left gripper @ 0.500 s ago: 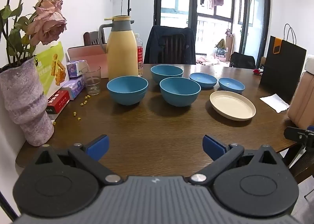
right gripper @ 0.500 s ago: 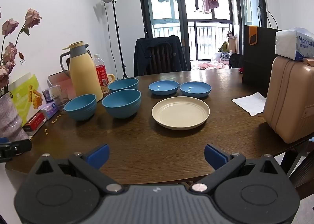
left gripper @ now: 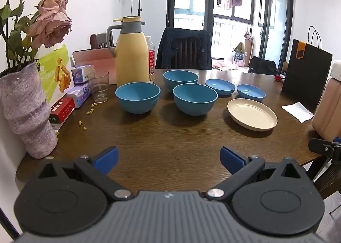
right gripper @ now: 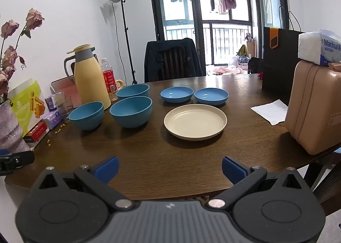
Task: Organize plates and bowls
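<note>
Three deep blue bowls stand on the wooden table (left gripper: 170, 140): a left one (left gripper: 137, 97), a middle one (left gripper: 195, 98) and a far one (left gripper: 180, 78). Two shallow blue dishes (left gripper: 221, 86) (left gripper: 251, 92) sit behind a cream plate (left gripper: 252, 114). The right wrist view shows the same bowls (right gripper: 86, 115) (right gripper: 131, 110) (right gripper: 132, 91), dishes (right gripper: 177, 94) (right gripper: 211, 96) and plate (right gripper: 195, 121). My left gripper (left gripper: 169, 158) is open and empty over the near table edge. My right gripper (right gripper: 169, 169) is open and empty, near the front edge facing the plate.
A vase of dried roses (left gripper: 25, 108), boxes, tissue packs, a glass (left gripper: 99, 86), a yellow thermos jug (left gripper: 131, 51) and a bottle line the left side. A black paper bag (left gripper: 307, 72), a white napkin (left gripper: 298, 110) and a tan case (right gripper: 315, 108) stand at the right. A chair (left gripper: 184, 51) stands behind.
</note>
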The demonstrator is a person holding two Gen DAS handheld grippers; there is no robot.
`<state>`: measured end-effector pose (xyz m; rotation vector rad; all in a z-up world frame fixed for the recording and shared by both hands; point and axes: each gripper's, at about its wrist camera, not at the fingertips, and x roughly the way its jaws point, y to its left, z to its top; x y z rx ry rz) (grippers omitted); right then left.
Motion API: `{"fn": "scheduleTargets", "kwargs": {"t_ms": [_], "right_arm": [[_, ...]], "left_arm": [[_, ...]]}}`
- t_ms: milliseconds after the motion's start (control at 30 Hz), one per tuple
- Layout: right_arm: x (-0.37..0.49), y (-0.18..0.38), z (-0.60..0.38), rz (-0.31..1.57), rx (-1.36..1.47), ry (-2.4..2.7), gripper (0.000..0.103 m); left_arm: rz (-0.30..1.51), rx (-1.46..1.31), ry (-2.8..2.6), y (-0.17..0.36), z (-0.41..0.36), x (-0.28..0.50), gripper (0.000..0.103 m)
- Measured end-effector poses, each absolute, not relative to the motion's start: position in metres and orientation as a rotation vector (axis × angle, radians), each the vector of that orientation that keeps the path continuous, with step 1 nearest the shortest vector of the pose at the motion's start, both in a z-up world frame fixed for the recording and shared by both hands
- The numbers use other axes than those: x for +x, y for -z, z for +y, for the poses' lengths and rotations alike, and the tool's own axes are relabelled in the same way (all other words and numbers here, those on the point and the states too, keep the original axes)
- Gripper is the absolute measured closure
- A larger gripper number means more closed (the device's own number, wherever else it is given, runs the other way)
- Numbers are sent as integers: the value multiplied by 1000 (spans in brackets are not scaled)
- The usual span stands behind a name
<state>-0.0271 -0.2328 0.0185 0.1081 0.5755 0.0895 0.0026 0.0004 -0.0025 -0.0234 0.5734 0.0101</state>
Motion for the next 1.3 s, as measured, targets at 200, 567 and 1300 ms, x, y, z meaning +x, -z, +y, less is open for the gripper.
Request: {"fn": "scheduleTargets", "kwargs": {"t_ms": [200, 567, 1300], "right_arm": [[-27, -19, -233, 575, 108, -93, 0], [-28, -18, -235, 574, 106, -97, 0], [-29, -21, -232, 573, 105, -97, 0]], "left_arm": [[572, -26, -8, 2, 2, 2, 0], [572, -26, -9, 2, 2, 3, 0], [564, -27, -14, -4, 4, -3, 0]]}}
